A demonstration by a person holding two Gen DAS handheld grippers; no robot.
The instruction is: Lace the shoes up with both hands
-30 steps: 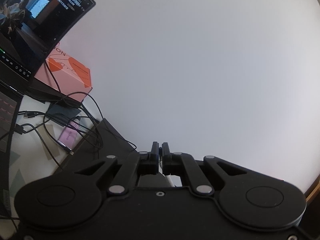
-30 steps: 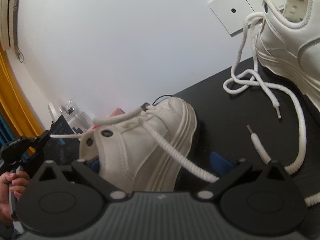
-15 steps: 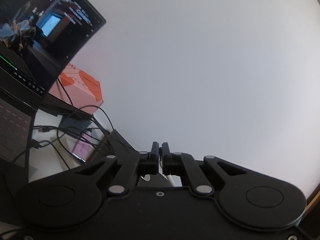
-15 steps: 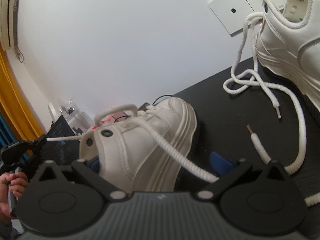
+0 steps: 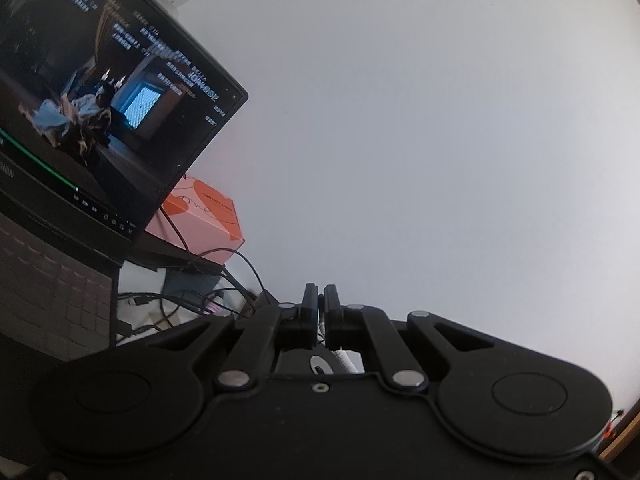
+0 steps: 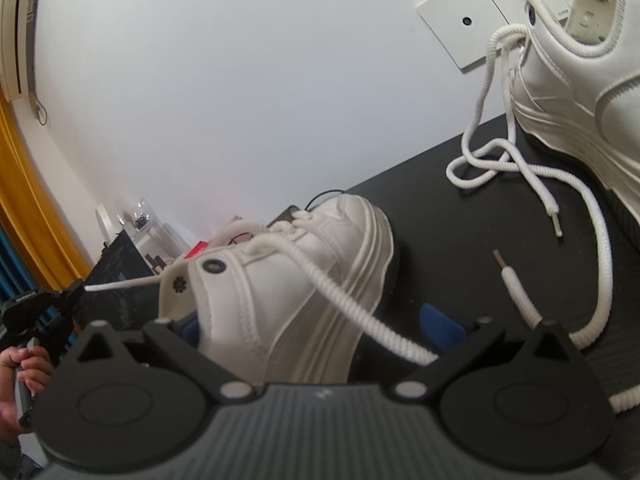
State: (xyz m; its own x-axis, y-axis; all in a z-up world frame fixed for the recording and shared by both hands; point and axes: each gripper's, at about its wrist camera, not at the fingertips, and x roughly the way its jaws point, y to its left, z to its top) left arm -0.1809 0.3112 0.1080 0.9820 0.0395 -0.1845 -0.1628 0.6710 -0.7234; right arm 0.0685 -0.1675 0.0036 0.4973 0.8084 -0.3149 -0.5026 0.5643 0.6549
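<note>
A white high-top shoe (image 6: 288, 288) stands on the black tabletop (image 6: 460, 240), its heel toward my right gripper (image 6: 316, 324). The right jaws are spread wide on either side of the heel, with a dark gap on the right side. A white lace (image 6: 120, 285) runs taut from the shoe's top eyelet to my left gripper (image 6: 76, 292), which is shut on it at the left edge. In the left wrist view the left gripper (image 5: 320, 300) is shut, with a bit of white lace (image 5: 345, 360) showing below its fingers. Another strand (image 6: 360, 312) trails over the shoe's side.
A second white shoe (image 6: 580, 92) stands at the far right with loose laces (image 6: 520, 168) on the tabletop. A person's hand (image 6: 24, 364) holds the left gripper. A monitor (image 5: 100, 120), an orange box (image 5: 204, 220) and cables (image 5: 180, 304) lie left; a wall plate (image 6: 460, 20) is behind.
In the left wrist view the monitor and the orange box have slid rightward as the left gripper moved. The lace loop on top of the near shoe has lifted into an arch. The right gripper is still.
</note>
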